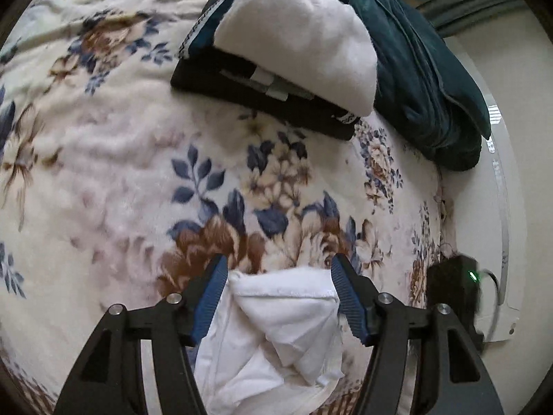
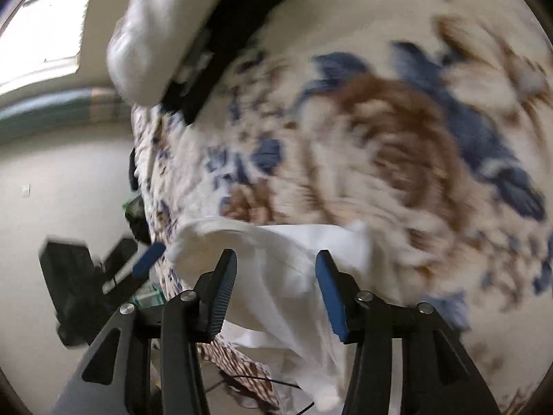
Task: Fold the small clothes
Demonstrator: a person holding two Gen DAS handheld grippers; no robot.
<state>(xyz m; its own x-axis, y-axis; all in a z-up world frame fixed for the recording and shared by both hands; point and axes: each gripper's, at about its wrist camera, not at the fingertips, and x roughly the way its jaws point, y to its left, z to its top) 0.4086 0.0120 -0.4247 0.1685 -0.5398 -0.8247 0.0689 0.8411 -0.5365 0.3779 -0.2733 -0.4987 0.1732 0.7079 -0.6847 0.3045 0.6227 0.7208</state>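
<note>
Between both spread tongs, left (image 1: 279,269) and right (image 2: 276,266), lies white cloth (image 1: 276,321).

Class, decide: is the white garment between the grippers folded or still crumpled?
Crumpled: the white garment bunches in loose, uneven creases between the open left gripper.

- One floral blanket (image 1: 103,145) is covering the bed.
- Three folded garments are sitting in a stack: one white (image 1: 297,34), one black (image 1: 262,100), one teal-trimmed (image 1: 214,17).
- One dark green garment (image 1: 425,79) is lying beside them.
- One loose white cloth (image 1: 276,332) is lying between the jaws.
- One black device (image 1: 452,283) is glowing green.
</note>
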